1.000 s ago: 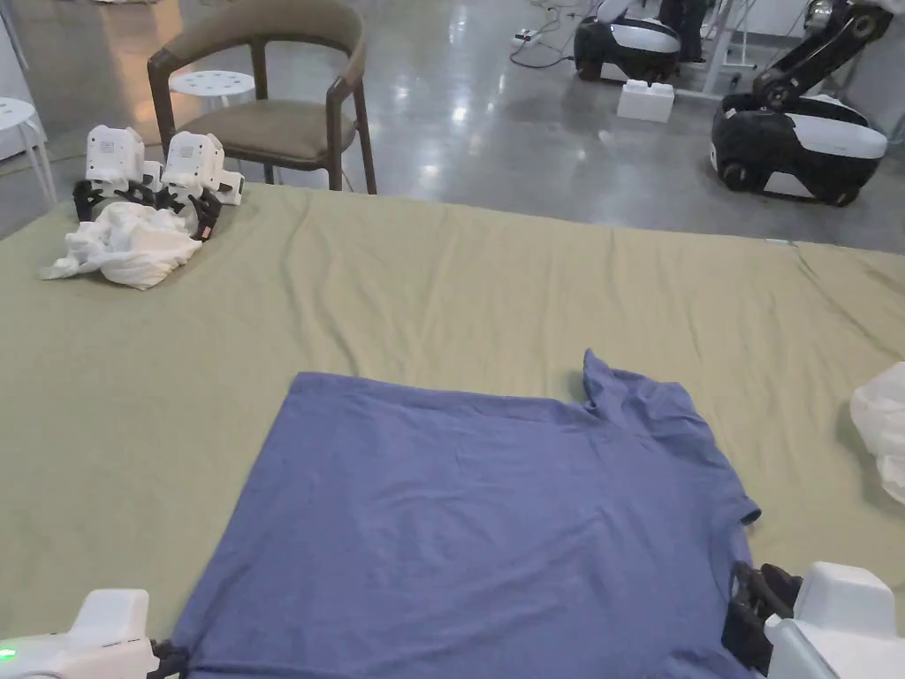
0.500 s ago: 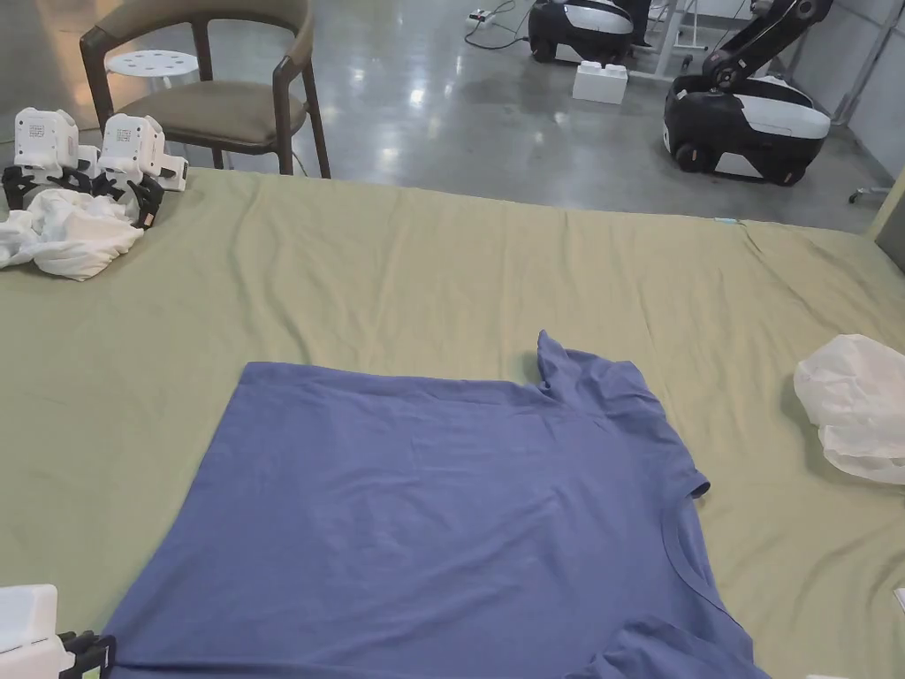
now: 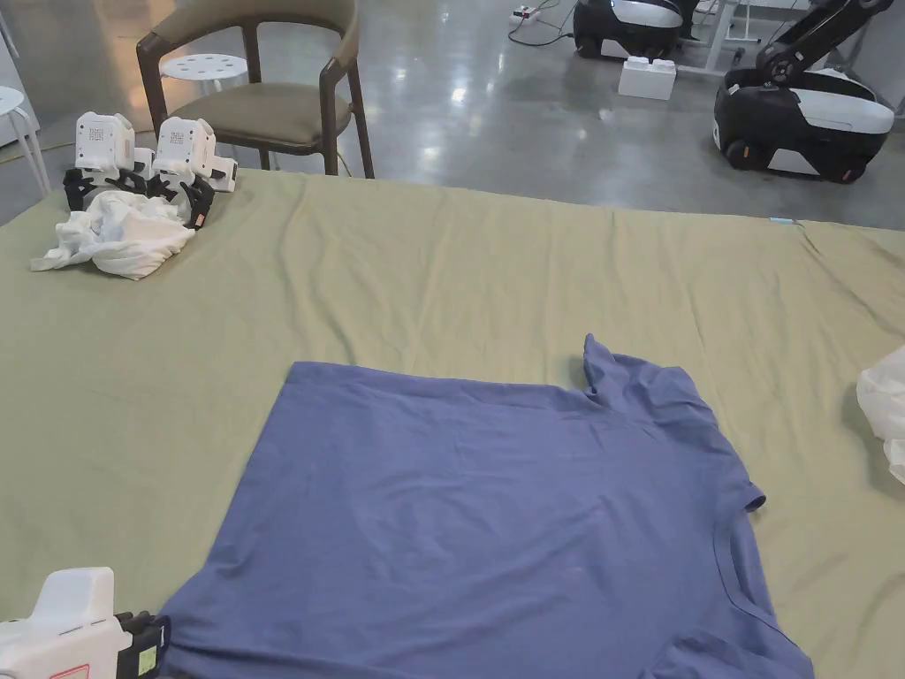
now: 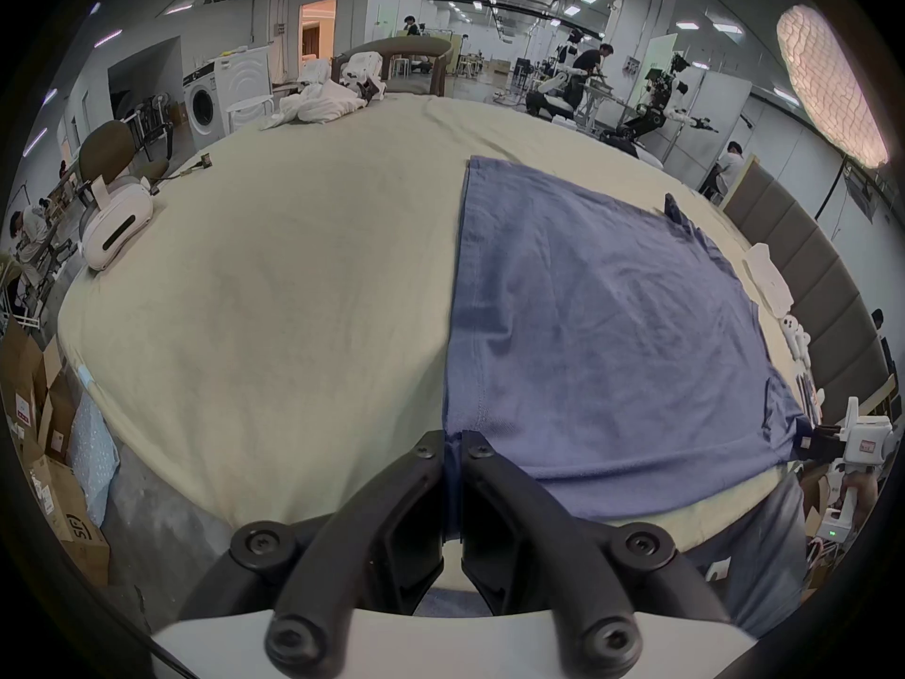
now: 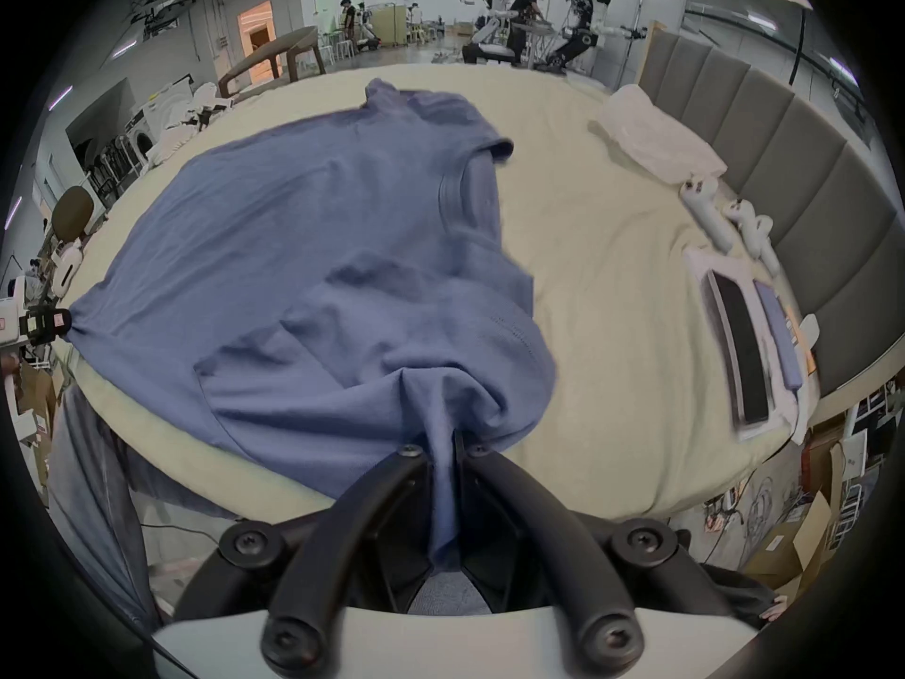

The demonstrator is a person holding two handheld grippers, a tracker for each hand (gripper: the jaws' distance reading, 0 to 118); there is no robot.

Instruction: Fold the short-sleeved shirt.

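Blue short-sleeved shirt (image 3: pixel 495 504) spread flat on the olive-covered bed (image 3: pixel 460 274), near edge toward the person, collar to the right. Left gripper (image 4: pixel 453 449) pressed together on the near hem corner; right gripper (image 5: pixel 448 445) pinching a bunched fold of the near sleeve, cloth puckered and drawn up into the jaws. Risks, judged from this: a thin bite at the hem corner likely to slip once lifted — a dropped corner means a skewed fold; the gathered wad at the right likely to carry its creases into the fold unless shaken out; unequal lift between the two sides apt to drag the far edge and wrinkle the bedsheet beneath; the upturned far sleeve (image 3: pixel 601 367) prone to ending up trapped crooked under the folded layer. Around: white crumpled cloth (image 3: pixel 119 239) and two spare grippers (image 3: pixel 146 159) at the far left corner, well apart; a white bag (image 3: pixel 884 407) off to the right, near but not touching; chair (image 3: pixel 265 97) beyond the bed. Nothing lying across the fold path over the shirt — open sheet beyond the far edge.
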